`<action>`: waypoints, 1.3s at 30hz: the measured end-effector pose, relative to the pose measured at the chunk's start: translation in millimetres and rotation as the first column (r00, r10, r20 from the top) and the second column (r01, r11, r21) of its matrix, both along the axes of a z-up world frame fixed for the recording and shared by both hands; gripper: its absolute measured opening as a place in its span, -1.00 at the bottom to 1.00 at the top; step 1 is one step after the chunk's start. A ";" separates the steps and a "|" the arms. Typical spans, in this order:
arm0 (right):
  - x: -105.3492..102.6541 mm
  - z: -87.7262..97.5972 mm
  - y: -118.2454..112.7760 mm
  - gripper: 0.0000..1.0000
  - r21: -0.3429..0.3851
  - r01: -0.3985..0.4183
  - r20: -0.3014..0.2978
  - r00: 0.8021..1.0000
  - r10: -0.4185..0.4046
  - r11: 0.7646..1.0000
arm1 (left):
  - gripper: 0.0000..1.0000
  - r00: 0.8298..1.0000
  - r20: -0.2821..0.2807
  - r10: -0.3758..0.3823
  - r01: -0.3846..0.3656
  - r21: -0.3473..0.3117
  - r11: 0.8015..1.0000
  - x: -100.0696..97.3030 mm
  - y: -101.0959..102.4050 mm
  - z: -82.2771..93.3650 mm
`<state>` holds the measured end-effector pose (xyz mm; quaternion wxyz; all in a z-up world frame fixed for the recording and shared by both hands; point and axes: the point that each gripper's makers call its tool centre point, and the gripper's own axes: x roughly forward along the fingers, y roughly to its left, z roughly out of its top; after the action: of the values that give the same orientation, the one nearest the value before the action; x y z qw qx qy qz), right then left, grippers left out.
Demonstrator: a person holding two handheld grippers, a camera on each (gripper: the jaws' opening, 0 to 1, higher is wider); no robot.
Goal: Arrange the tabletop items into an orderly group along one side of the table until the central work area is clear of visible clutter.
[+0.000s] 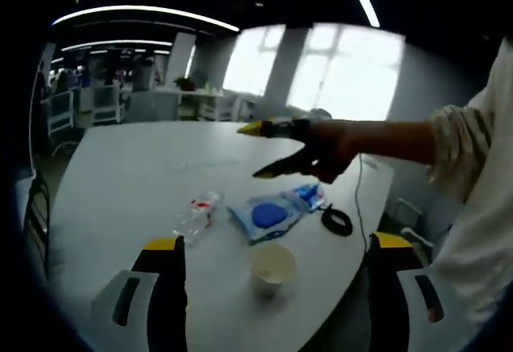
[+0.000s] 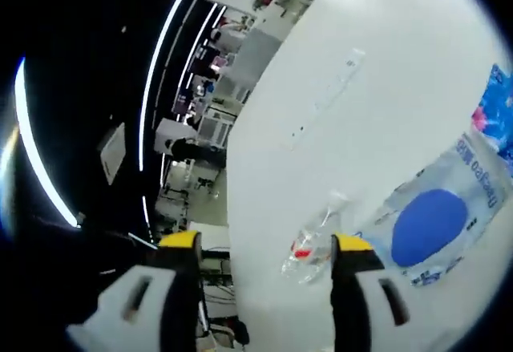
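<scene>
Both tongs are being held wide open, nothing grasped: the left gripper point(image 1: 272, 248) above a paper cup point(image 1: 272, 269), the right gripper point(image 2: 266, 244) near a plastic bottle point(image 2: 314, 252).

A white oval tabletop point(image 1: 136, 184) is shown. A clear crumpled plastic bottle point(image 2: 311, 249) is marked with a red label. A transparent flat plastic packet point(image 1: 272, 212) is printed with a solid blue oval and blue lettering; pink is seen at its edge in the right gripper view. A pale cream paper cup point(image 1: 271, 269) and a black ring-shaped object point(image 1: 337, 220) are seen. Black jaws are tipped yellow on the left gripper point(image 1: 272, 244) and the right gripper point(image 2: 268, 244).
</scene>
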<state>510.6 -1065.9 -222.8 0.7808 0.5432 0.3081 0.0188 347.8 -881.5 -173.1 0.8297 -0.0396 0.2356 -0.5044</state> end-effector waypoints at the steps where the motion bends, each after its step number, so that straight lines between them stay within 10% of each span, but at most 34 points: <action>1: 4.0 -1.9 1.4 0.28 -0.005 -0.004 -0.003 1.000 0.004 1.000 | 0.84 1.000 -0.003 0.003 -0.003 -0.002 1.000 2.1 1.9 -0.8; 39: 42.7 -113.3 3.6 -0.03 -0.134 0.011 -0.290 0.956 -0.050 0.991 | 0.73 0.996 -0.065 0.067 -0.070 -0.051 0.996 34.0 23.8 -34.8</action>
<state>553.3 -1062.3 -336.1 0.7607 0.4923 0.4124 -0.0941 381.8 -857.8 -207.9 0.8374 -0.0856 0.2469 -0.4801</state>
